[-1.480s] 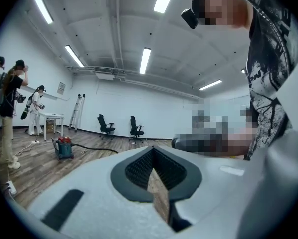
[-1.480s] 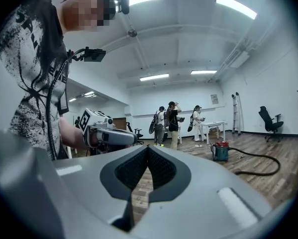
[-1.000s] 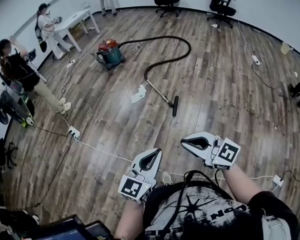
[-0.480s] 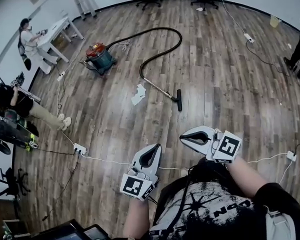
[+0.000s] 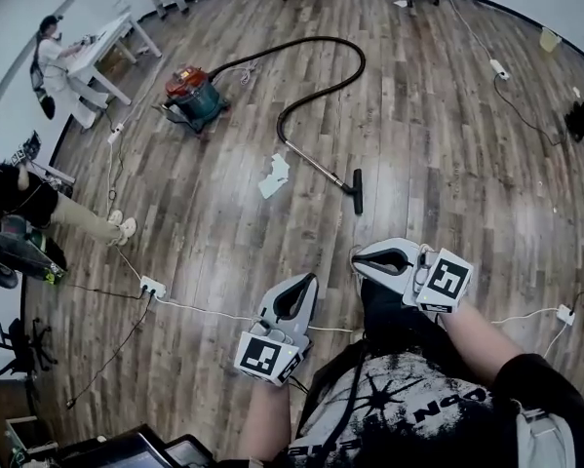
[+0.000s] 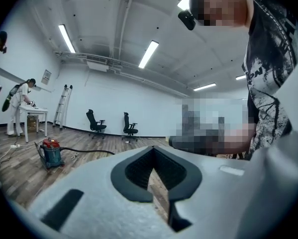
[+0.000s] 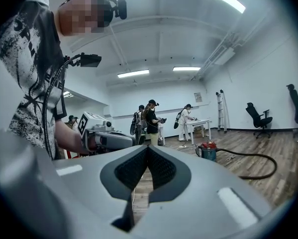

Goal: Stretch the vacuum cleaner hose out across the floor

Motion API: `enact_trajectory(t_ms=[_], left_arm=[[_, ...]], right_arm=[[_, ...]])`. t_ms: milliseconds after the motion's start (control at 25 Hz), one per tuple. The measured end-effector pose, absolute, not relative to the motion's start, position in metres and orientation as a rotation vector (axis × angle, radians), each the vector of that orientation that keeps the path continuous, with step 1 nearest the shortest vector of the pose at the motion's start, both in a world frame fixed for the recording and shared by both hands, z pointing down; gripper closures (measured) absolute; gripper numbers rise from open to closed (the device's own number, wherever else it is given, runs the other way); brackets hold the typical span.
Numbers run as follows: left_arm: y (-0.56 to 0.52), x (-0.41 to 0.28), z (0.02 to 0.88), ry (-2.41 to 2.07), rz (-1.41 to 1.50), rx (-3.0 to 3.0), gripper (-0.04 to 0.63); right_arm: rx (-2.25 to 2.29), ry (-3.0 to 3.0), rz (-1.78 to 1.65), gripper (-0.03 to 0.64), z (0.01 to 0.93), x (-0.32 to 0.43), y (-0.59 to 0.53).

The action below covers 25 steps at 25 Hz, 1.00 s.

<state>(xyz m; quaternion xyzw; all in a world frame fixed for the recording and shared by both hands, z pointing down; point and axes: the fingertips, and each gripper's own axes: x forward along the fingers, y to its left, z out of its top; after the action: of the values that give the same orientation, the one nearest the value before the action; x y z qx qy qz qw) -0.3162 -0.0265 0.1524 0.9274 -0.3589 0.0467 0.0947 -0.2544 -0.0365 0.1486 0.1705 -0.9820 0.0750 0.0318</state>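
A red-topped teal vacuum cleaner (image 5: pixel 194 91) stands on the wood floor at the upper left. Its black hose (image 5: pixel 340 61) loops away and back, and runs along a grey wand to the black floor nozzle (image 5: pixel 357 191). My left gripper (image 5: pixel 303 282) and right gripper (image 5: pixel 358 255) hang side by side well short of the nozzle, both shut and empty. The vacuum cleaner (image 6: pixel 51 152) with its hose (image 6: pixel 91 152) shows far off in the left gripper view. In the right gripper view the vacuum cleaner (image 7: pixel 207 150) and hose (image 7: pixel 260 164) lie to the right.
A crumpled white sheet (image 5: pixel 273 175) lies left of the wand. A white cable with a power strip (image 5: pixel 152 287) crosses the floor just ahead of me. Another power strip (image 5: pixel 565 314) lies at right. People stand by a white table (image 5: pixel 101 47) at left. Office chairs (image 6: pixel 95 125) line the far wall.
I have walked toward the vacuum cleaner: hose and nozzle sit closer and lower in the head view. Both grippers stay shut, held in front of my body.
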Motion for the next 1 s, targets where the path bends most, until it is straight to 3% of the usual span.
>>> enact_trajectory(t_ms=[480, 1000], left_arm=[[-0.230, -0.323, 0.150, -1.247, 0.200, 2.639, 0.594], [-0.364, -0.292, 0.142, -1.210, 0.237, 2.718, 0.594]], right_arm=[[0.265, -3.087, 0.245, 0.611, 0.145, -0.273, -0.245], [0.405, -3.112, 0.264, 0.611, 0.143, -0.231, -0.372]])
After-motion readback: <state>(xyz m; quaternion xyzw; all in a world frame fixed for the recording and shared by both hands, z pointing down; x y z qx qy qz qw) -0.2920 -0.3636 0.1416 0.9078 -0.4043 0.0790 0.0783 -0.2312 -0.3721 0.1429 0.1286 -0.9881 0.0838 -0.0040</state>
